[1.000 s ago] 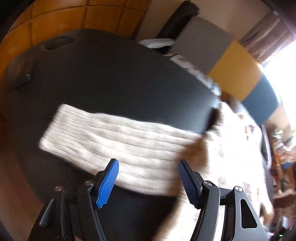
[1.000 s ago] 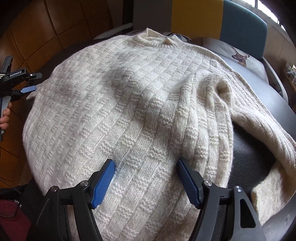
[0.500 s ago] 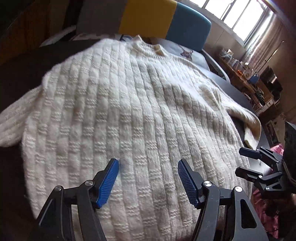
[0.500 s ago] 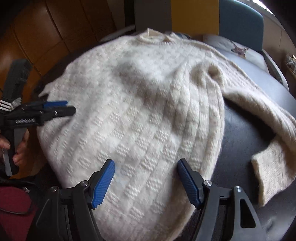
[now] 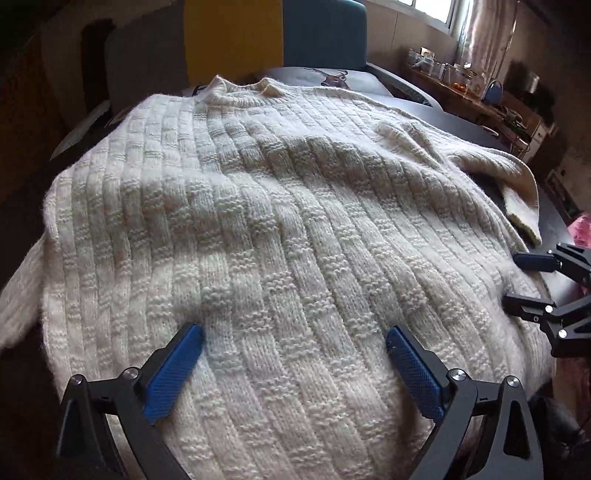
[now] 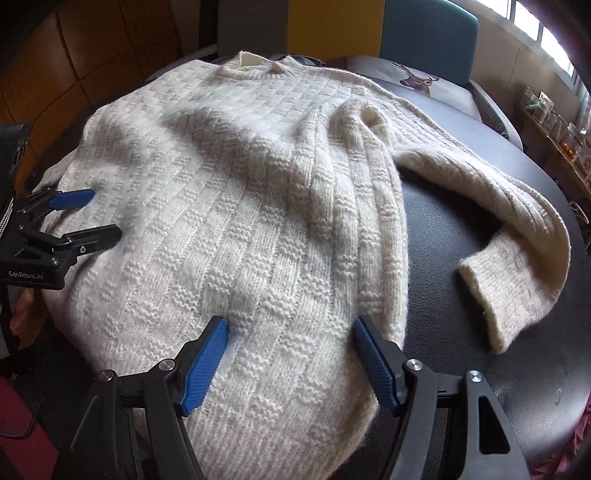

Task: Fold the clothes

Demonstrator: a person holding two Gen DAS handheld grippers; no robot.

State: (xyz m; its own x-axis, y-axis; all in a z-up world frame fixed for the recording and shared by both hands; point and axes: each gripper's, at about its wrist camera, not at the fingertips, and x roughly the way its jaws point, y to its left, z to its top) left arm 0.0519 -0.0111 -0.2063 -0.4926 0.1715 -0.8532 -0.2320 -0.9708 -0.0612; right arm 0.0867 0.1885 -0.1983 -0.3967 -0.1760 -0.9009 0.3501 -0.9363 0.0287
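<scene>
A cream knitted sweater [image 5: 280,221] lies spread on a dark round table [image 6: 480,369], its neck at the far side. Its right sleeve [image 6: 517,236] curls back on the table; the left sleeve [image 5: 18,288] trails off to the left. My left gripper [image 5: 293,332] hovers over the sweater's near hem, its jaws opening wide with knit below them and nothing pinched. It also shows in the right wrist view as the left gripper [image 6: 85,218]. My right gripper [image 6: 290,324] stands open over the hem near the sweater's right edge, and appears in the left wrist view as the right gripper [image 5: 524,284].
Grey, yellow and teal chair backs [image 6: 325,26] stand behind the table, with a deer-print cushion [image 6: 413,79] on a seat. A shelf with jars [image 5: 443,70] runs under the window at the right. Dark red cloth [image 6: 22,424] lies at the lower left.
My left gripper swung from over the left sleeve to over the sweater's near hem, rolled level, and its jaws widened. My right gripper slid right toward the sweater's side edge.
</scene>
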